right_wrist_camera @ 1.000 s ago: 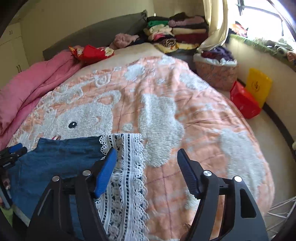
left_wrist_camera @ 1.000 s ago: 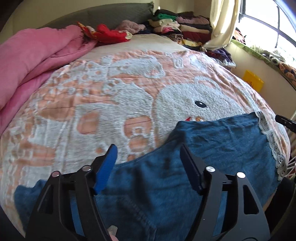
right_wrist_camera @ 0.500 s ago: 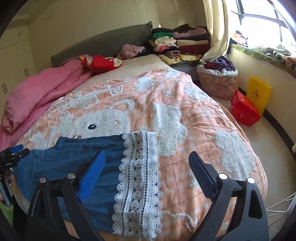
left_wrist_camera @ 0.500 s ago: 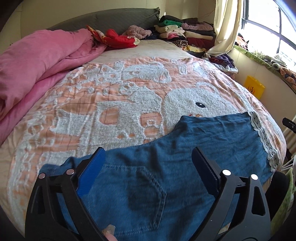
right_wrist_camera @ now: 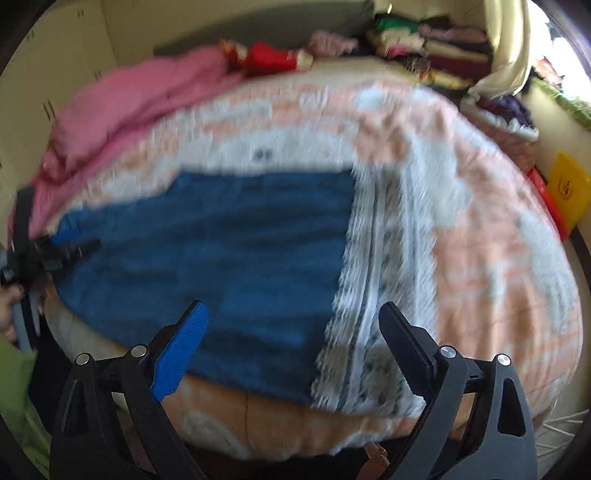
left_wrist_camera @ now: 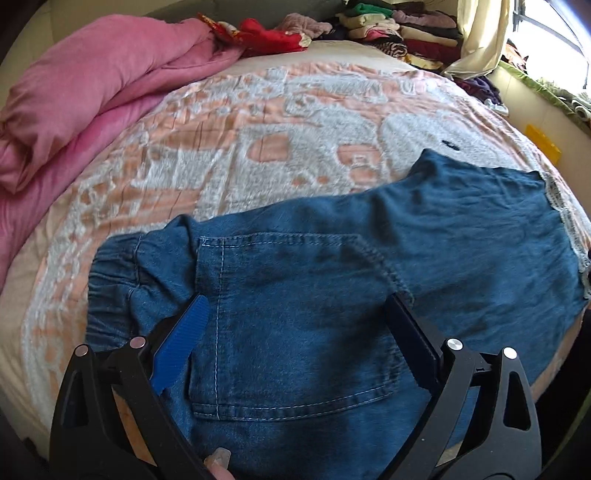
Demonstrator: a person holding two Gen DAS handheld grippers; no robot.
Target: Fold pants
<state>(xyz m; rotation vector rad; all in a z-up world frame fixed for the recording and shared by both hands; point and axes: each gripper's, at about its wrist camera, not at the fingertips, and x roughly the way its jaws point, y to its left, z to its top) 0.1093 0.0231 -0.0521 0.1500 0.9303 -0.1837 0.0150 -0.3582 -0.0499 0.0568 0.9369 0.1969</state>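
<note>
Blue denim pants [left_wrist_camera: 332, 258] with a white lace hem [right_wrist_camera: 376, 288] lie flat along the near edge of the bed. The elastic waistband [left_wrist_camera: 114, 273] is at the left and a back pocket faces up. My left gripper [left_wrist_camera: 295, 332] is open and empty, hovering over the pocket. My right gripper [right_wrist_camera: 291, 332] is open and empty above the near edge of the pant leg, beside the lace hem. The right wrist view is motion-blurred. The left gripper [right_wrist_camera: 66, 247] shows at its left edge.
The bed is covered by an orange and white blanket [left_wrist_camera: 229, 147]. A pink duvet [left_wrist_camera: 92, 85] is bunched at the left. Folded clothes [left_wrist_camera: 399, 26] are stacked at the back. A laundry basket [right_wrist_camera: 509, 129] and yellow and red boxes [right_wrist_camera: 565, 188] stand right of the bed.
Both grippers have pulled back and risen, so more of the pants shows. The left one now sits over the back pocket. The right view has swung left and blurred.
</note>
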